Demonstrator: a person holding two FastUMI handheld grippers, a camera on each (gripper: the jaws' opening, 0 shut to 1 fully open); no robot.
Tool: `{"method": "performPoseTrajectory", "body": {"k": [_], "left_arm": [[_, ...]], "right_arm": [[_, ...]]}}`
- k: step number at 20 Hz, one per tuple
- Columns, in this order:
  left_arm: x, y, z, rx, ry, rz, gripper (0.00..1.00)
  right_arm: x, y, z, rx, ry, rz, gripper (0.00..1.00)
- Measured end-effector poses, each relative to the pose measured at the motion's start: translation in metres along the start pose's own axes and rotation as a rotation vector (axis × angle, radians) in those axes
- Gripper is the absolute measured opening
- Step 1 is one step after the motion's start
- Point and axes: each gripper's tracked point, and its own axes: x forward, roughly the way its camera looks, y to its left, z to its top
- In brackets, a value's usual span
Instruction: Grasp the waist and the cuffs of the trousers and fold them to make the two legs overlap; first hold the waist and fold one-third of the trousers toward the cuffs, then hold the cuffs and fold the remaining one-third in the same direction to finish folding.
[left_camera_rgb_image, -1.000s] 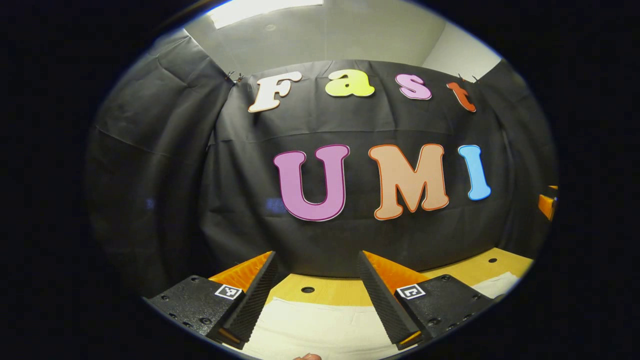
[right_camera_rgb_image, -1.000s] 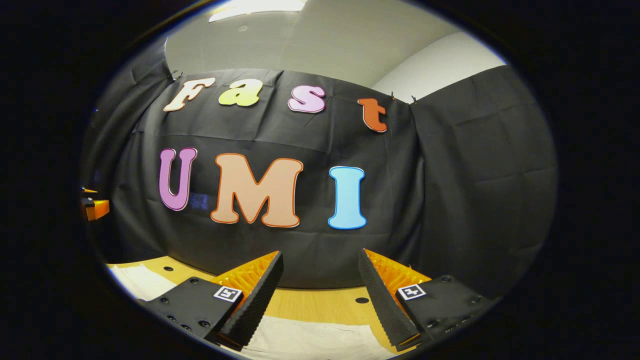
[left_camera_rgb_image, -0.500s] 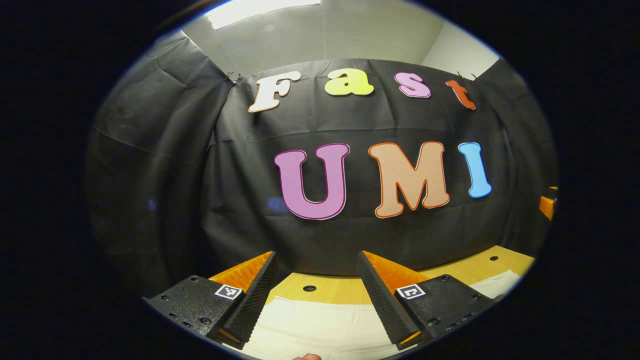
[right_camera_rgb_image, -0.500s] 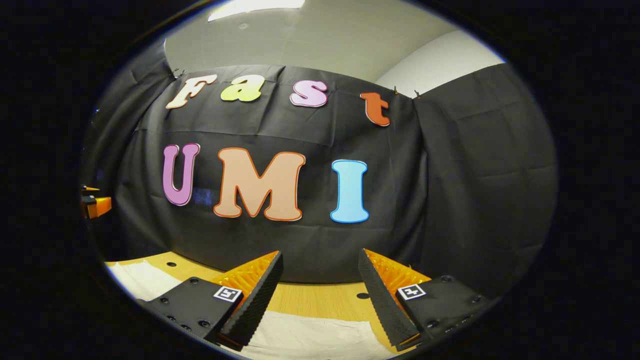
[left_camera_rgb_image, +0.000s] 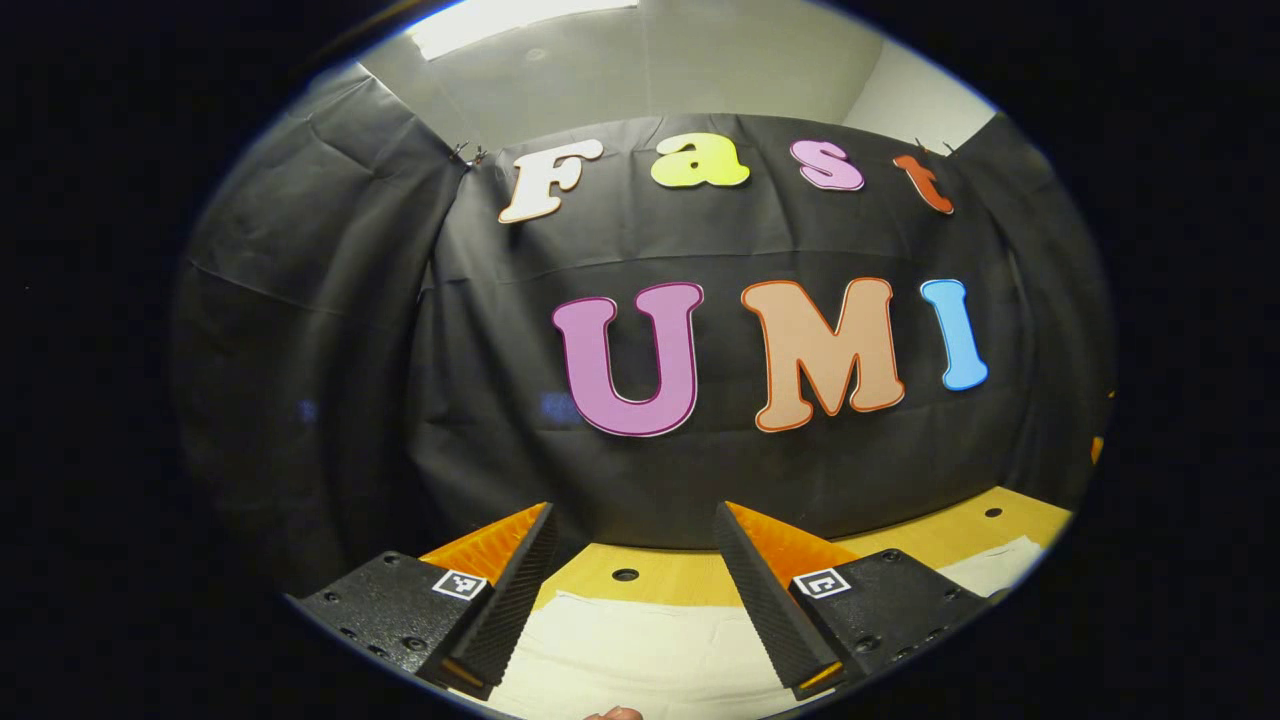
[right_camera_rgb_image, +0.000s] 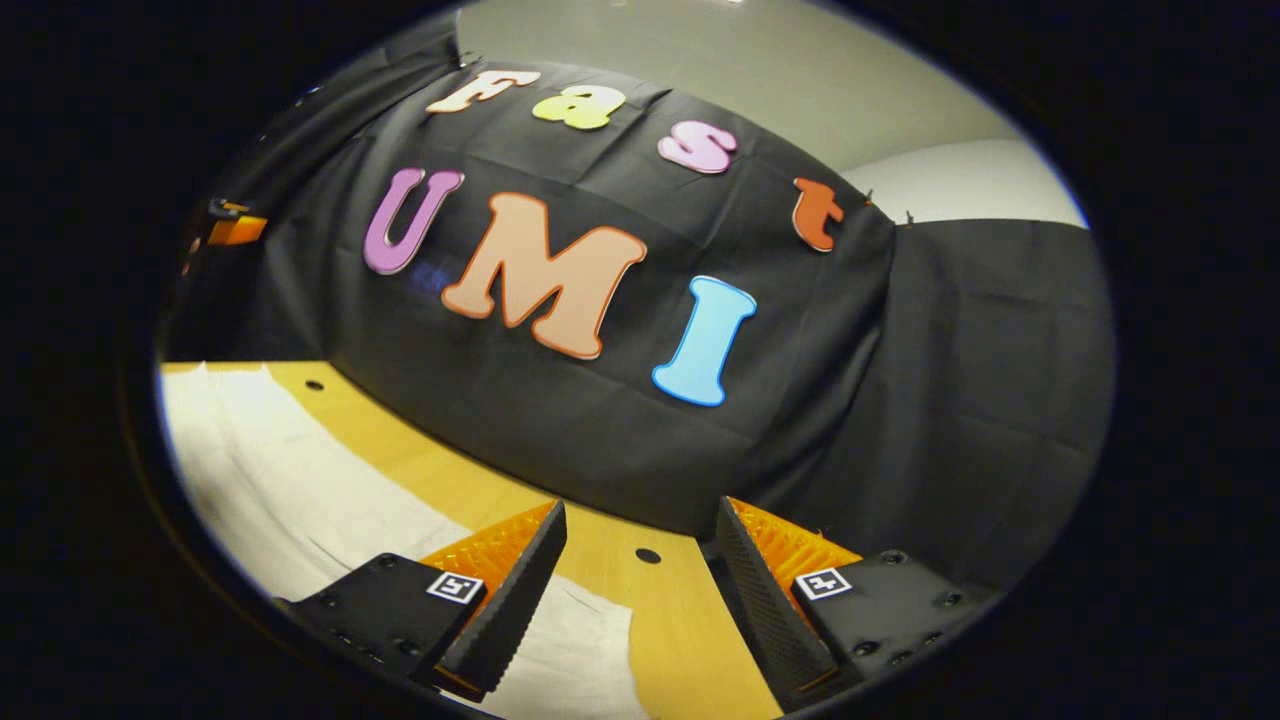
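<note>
On the tabletop (right_camera_rgb_image: 690, 640) the trousers (right_camera_rgb_image: 300, 490) lie flat; right hand-held gripper (right_camera_rgb_image: 640, 590) has tilted toward them, both hand-held grippers wide open, empty; grasp pending

trousers (left_camera_rgb_image: 640, 650) cream-white | table (right_camera_rgb_image: 690, 640) yellow wood | wall cloth (left_camera_rgb_image: 330, 330) black

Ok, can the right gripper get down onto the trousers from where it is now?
Probably yes. The right gripper is open, with nothing between its fingers, and the pale trousers lie flat on the wooden table just below and to one side. Nothing visible blocks the way.
</note>
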Motion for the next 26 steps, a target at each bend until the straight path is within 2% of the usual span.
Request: {"method": "performPoseTrajectory", "body": {"k": [4,10,18,22,23,26], "left_arm": [[0.000,-0.001,0.001,0.007,-0.006,0.001,0.95],[-0.002,-0.001,-0.006,0.008,0.007,0.006,0.95],[-0.006,0.008,-0.020,0.020,0.034,0.033,0.95],[-0.009,0.012,-0.025,0.033,0.043,0.042,0.95],[-0.009,0.012,-0.025,0.037,0.045,0.042,0.95],[-0.008,0.014,-0.027,0.047,0.051,0.045,0.95]], "right_arm": [[-0.018,0.010,-0.047,-0.158,0.067,0.085,0.97],[-0.039,0.027,-0.115,-0.304,0.174,0.183,0.97],[-0.085,0.079,-0.180,-0.610,0.219,0.469,0.98],[-0.099,0.102,-0.206,-0.684,0.248,0.581,0.98],[-0.101,0.106,-0.212,-0.699,0.259,0.602,1.00],[-0.110,0.113,-0.234,-0.726,0.301,0.646,0.98]]}}
